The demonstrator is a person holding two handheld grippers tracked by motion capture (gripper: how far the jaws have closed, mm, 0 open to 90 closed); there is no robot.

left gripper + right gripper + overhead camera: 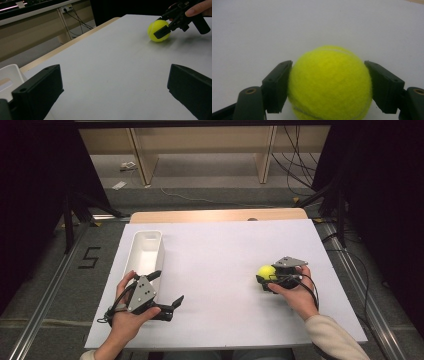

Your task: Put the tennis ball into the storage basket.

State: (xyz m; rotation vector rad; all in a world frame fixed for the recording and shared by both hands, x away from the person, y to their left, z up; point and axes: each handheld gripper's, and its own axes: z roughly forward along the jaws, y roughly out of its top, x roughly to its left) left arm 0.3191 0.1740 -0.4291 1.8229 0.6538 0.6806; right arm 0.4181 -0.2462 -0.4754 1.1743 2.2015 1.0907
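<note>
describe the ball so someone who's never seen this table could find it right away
Start at the white table and go to its right side, near the person's right hand. There the tennis ball sits between the fingers of the right gripper. It is the one bright yellow, fuzzy round thing; the white bin lies far left.

A lab-like recording room: black curtains (30, 195), loose floor cables (295, 165), and a white-covered table (225, 245).

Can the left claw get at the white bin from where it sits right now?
Probably yes. The left claw hangs open right beside the white bin, with only bare table between them. The tennis ball sits far off in the right claw.
</note>
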